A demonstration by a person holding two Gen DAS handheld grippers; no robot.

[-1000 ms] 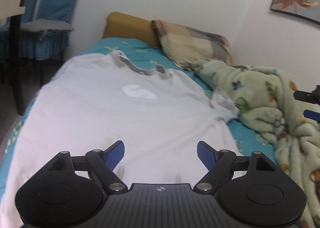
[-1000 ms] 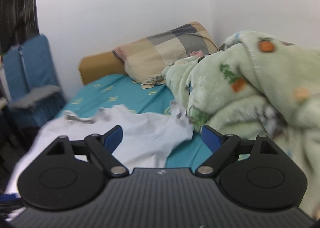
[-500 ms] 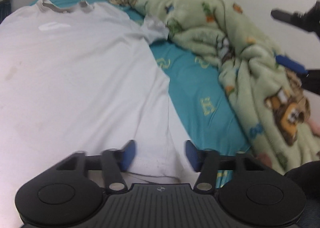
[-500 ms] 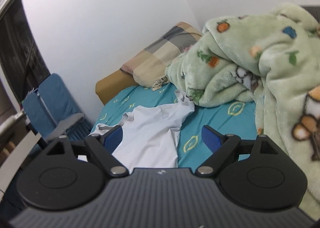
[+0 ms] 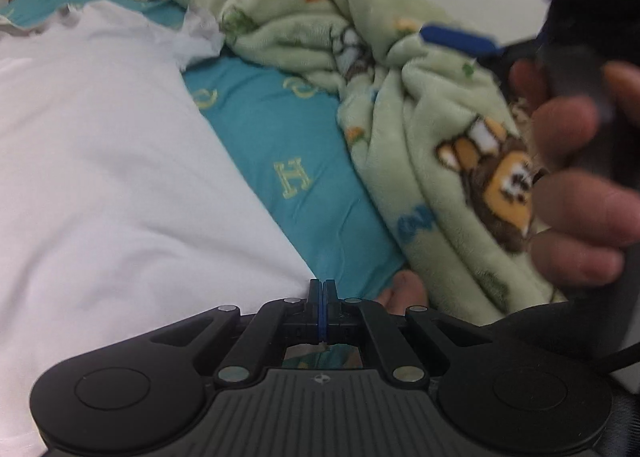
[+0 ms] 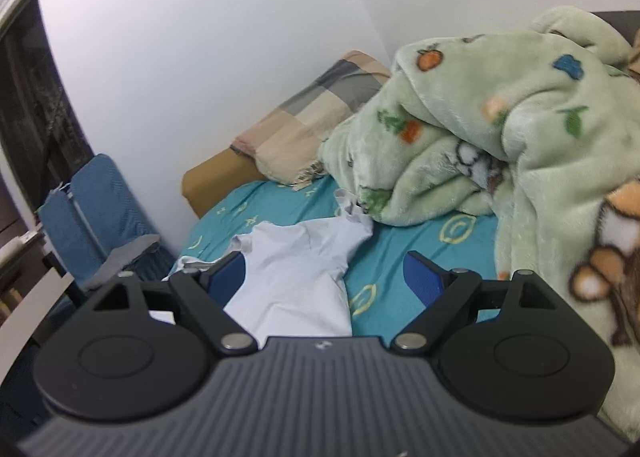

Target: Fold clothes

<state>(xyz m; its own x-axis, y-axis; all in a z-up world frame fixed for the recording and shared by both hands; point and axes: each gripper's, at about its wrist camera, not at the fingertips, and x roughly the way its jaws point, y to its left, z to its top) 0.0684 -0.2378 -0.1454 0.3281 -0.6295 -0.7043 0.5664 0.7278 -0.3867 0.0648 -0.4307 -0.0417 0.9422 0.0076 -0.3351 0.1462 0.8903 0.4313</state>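
Note:
A white T-shirt [image 5: 112,177] lies spread flat on the teal bedsheet [image 5: 296,153], collar toward the headboard. My left gripper [image 5: 322,289] is shut at the shirt's near right hem corner; whether cloth is pinched between the pads is not visible. My right gripper [image 6: 326,277] is open and empty, held above the shirt's right side [image 6: 296,269]. It also shows in the left wrist view at the right, with a blue pad [image 5: 460,39] and the holding hand [image 5: 580,193].
A crumpled green fleece blanket [image 5: 420,105] is piled along the bed's right side, also in the right wrist view [image 6: 500,145]. A checked pillow [image 6: 316,117] rests against the tan headboard [image 6: 212,181]. A blue chair [image 6: 92,217] stands left of the bed.
My left gripper has swung right and down to the shirt's near right hem corner and closed from open to shut. My right gripper stayed open and tilted slightly.

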